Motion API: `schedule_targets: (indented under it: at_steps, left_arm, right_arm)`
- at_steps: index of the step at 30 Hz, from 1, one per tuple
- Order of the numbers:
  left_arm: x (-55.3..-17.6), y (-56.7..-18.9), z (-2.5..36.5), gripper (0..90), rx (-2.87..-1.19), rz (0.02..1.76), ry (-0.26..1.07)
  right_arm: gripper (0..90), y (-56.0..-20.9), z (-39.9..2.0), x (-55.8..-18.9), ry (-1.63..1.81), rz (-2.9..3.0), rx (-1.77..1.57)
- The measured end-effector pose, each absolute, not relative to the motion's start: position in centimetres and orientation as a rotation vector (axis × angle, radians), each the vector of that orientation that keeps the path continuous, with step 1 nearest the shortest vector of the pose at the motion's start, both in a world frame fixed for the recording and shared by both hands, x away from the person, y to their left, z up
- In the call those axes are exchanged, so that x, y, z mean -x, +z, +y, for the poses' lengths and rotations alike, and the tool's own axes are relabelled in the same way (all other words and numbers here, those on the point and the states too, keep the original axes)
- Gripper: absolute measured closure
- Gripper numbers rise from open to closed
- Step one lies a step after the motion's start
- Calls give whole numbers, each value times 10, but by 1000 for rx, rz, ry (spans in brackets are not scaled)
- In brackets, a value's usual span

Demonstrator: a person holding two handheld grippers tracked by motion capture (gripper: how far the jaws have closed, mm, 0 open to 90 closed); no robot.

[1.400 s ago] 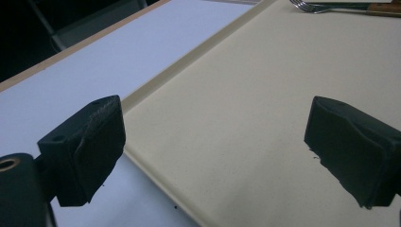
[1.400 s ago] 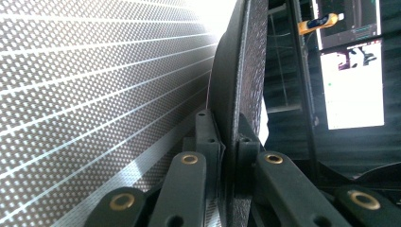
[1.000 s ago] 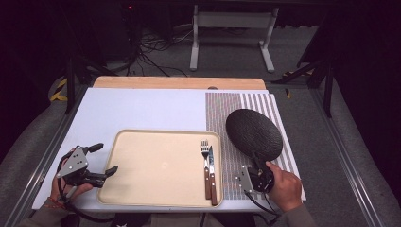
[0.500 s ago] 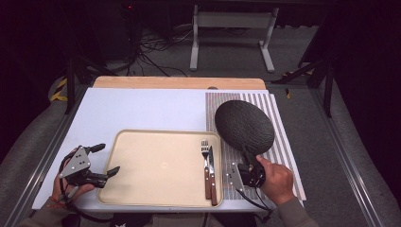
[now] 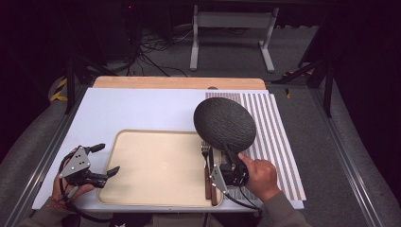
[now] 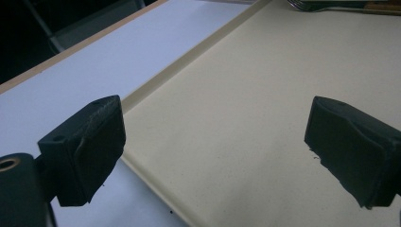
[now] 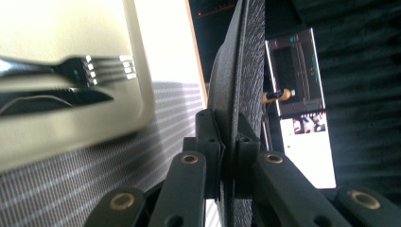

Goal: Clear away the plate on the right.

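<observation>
My right tool (image 5: 230, 166) is clamped on the plate (image 5: 224, 124) rim; the plate stands tilted on edge, face toward me, above the tray (image 5: 156, 165); left tool (image 5: 104, 160) is apart

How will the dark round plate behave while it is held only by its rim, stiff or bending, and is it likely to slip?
The dark round plate probably is stiff: the right claw pinches only its edge, yet the disc stands flat without sagging. Its surface looks rough and grainy in the right gripper view, so slipping seems unlikely. Held far from its middle, it may pivot in the pads above the fork and tray.
</observation>
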State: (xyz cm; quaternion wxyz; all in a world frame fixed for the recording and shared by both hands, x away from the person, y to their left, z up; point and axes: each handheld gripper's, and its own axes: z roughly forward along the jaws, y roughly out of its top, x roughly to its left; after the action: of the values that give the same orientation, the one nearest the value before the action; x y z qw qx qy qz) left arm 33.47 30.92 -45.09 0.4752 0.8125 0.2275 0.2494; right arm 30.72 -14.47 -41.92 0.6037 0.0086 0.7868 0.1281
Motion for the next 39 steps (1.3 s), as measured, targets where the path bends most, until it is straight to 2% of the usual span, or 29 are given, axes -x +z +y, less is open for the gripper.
schedule_targets:
  at_steps: [23, 39]
  left_arm:
    - [-333, -451, 310, 69, -1977, 551, 615]
    - [-330, -450, 312, 69, -1973, 551, 624]
  right_arm:
    - [860, -429, -74, -288, 413, 1856, 193]
    - [860, -443, -49, -270, 436, 1920, 310]
